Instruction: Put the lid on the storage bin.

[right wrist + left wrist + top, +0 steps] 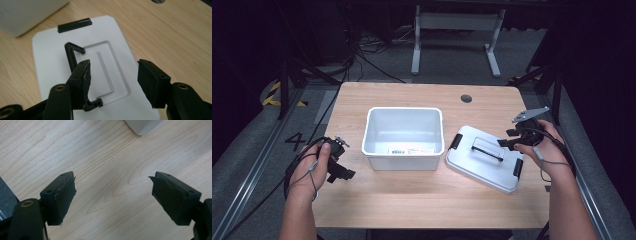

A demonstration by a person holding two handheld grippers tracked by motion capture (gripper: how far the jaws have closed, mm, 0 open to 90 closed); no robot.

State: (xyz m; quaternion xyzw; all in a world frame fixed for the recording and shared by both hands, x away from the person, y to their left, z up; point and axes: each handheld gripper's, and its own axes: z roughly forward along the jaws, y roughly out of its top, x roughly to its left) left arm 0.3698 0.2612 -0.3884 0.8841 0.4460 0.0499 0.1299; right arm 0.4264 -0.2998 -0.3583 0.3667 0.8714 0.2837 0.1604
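A white plastic bin [403,137] stands open in the middle of the wooden table [422,200]. Its flat white lid [484,159] lies on the table to the right, with a black handle [487,149] and black latches at its ends. My right gripper [508,138] hovers open over the lid's right part. In the right gripper view the gripper [113,72] has its jaws apart above the lid [50,50], and the left jaw hides part of the handle [72,57]. My left gripper [343,172] is open left of the bin, over bare wood [112,178].
A round cable hole [466,98] sits near the table's far edge. A bin corner [146,126] shows at the top of the left gripper view. The bin wall [27,15] lies beyond the lid latch [74,25]. Beyond the table are cables and a white stand [457,30].
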